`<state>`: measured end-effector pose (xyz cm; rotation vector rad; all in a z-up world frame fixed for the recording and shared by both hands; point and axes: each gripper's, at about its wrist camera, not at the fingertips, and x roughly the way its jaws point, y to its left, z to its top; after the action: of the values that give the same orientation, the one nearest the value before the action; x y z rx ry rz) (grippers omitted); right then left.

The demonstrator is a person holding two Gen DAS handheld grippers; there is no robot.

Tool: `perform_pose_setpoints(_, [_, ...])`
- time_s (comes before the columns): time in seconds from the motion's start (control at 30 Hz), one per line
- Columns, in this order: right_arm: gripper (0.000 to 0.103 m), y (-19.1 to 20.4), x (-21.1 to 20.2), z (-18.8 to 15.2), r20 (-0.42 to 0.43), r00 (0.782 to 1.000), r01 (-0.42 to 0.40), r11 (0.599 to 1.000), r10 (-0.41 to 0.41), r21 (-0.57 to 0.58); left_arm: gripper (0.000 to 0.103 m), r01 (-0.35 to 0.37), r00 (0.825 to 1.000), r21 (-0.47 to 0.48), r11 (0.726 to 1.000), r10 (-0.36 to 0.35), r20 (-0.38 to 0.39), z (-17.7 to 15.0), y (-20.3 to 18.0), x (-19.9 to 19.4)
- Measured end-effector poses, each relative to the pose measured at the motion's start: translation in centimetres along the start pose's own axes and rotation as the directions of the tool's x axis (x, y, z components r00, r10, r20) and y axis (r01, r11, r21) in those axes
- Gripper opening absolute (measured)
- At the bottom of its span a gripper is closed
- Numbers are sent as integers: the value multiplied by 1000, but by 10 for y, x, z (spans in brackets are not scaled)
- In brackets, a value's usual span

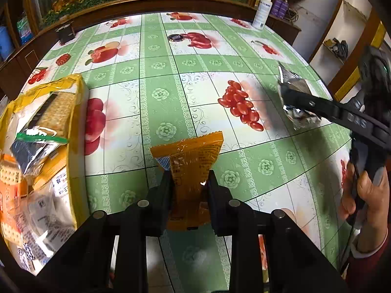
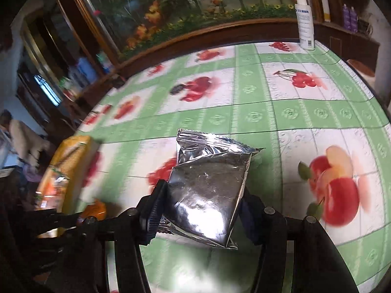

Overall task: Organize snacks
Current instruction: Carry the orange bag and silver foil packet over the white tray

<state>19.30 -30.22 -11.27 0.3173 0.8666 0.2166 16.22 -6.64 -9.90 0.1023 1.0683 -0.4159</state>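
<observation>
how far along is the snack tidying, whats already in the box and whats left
Done: the yellow box at the table's left already holds crackers and several packets.
In hand: the left gripper is shut on an orange snack packet, and the right gripper is shut on a silver foil packet.
Left: both packets still need to go in; no other loose snacks show on the tablecloth.

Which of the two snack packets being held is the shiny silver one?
The silver foil packet, pinched in the right claw. The left claw grips the other, an orange snack packet with printed text.
</observation>
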Motion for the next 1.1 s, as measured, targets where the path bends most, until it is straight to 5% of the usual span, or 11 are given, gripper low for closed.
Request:
perform_pose_setpoints(0.1, [56, 2, -21, -11, 28, 996, -80, 997, 79, 21, 24, -7, 1000, -19, 1000, 7, 25, -5, 2, -10])
perform_pose_setpoints(0.3, [56, 5, -54, -41, 78, 983, -173, 983, 168, 67, 24, -153, 985, -35, 988, 156, 80, -21, -10, -28])
perform_pose_setpoints(0.63, [56, 38, -93, -73, 119, 948, -303, 952, 295, 52, 24, -338, 911, -110, 935, 355, 212, -50, -18, -79])
perform_pose_setpoints(0.87, [56, 82, -103, -82, 117, 912, -395, 919, 392, -3, 24, -370, 879, -191, 909, 409, 246, -64, 5, -103])
perform_pose_setpoints(1.1, [56, 121, -102, -84, 89, 897, -430, 901, 434, -58, 24, -364, 868, -247, 898, 424, 260, -74, 24, -117])
